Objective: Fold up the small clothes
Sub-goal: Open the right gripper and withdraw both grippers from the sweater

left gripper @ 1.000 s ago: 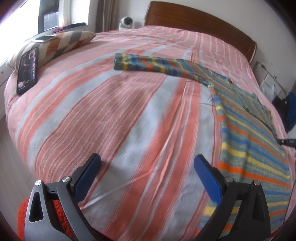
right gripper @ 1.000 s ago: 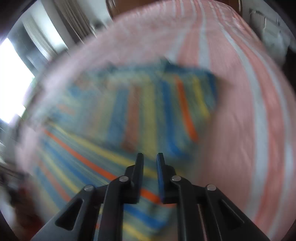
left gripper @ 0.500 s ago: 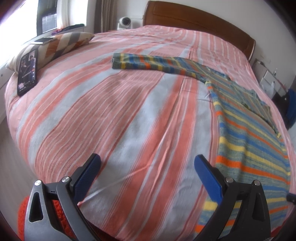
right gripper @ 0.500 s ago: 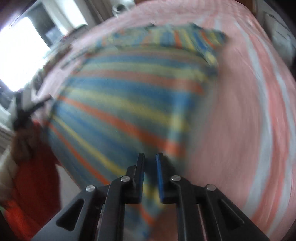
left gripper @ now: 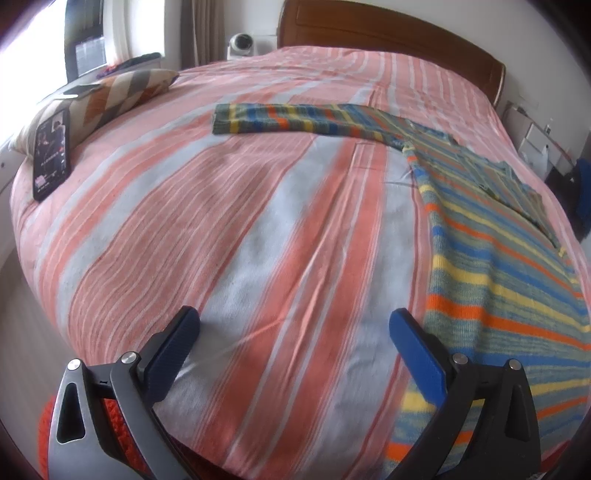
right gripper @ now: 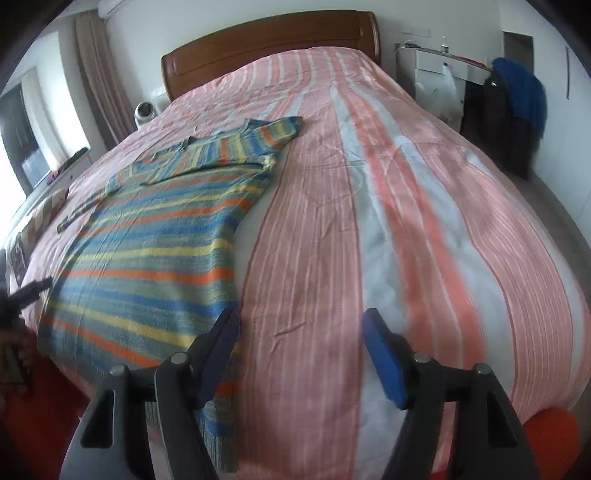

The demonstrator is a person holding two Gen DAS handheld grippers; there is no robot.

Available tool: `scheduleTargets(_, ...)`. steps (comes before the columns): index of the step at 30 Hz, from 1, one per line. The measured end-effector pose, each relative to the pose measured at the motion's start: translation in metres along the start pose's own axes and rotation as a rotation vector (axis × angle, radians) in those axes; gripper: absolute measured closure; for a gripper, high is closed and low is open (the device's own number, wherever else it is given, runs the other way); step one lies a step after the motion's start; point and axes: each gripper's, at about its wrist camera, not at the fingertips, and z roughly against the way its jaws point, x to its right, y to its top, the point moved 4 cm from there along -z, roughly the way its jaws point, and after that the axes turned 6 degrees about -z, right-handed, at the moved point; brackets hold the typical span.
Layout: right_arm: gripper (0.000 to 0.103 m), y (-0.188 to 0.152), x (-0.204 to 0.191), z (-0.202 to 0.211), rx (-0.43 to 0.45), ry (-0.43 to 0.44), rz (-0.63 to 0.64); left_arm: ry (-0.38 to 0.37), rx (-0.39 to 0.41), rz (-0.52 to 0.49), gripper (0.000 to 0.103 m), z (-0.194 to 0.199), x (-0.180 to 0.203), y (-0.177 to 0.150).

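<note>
A small striped knit sweater (left gripper: pixel 495 266) in blue, yellow, orange and grey lies flat on the bed, its hem hanging a little over the near edge. One sleeve (left gripper: pixel 280 118) stretches straight out to the left. In the right wrist view the sweater (right gripper: pixel 147 251) lies at the left, and its other sleeve (right gripper: pixel 258 142) is folded in over the chest. My left gripper (left gripper: pixel 291 332) is open and empty above the bedspread, left of the sweater's hem. My right gripper (right gripper: pixel 301 328) is open and empty, its left finger over the sweater's near right corner.
The bed has a pink and white striped bedspread (left gripper: pixel 240 229) and a wooden headboard (left gripper: pixel 388 33). A patterned pillow (left gripper: pixel 110 96) and a phone (left gripper: pixel 51 155) lie at the left edge. A nightstand and a chair with dark clothes (right gripper: pixel 513 103) stand to the right.
My right gripper was shut over the sweater; it has opened, pulled back toward the bed's near edge and come to rest. The folded-in sleeve now lies on the chest. My left gripper barely moved.
</note>
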Motion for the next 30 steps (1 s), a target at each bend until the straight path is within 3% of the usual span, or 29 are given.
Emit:
scheduleTargets(6, 0.017, -0.008, 0.004, -0.003, 0.005, -0.06, 0.008, -0.001, -0.003, 0.001, 0.001, 0.0, 0.001, -0.001)
scheduleTargets(30, 0.013, -0.016, 0.002, -0.013, 0.002, -0.069, 0.013, 0.006, -0.013, -0.007, 0.001, -0.001, 0.004, -0.002)
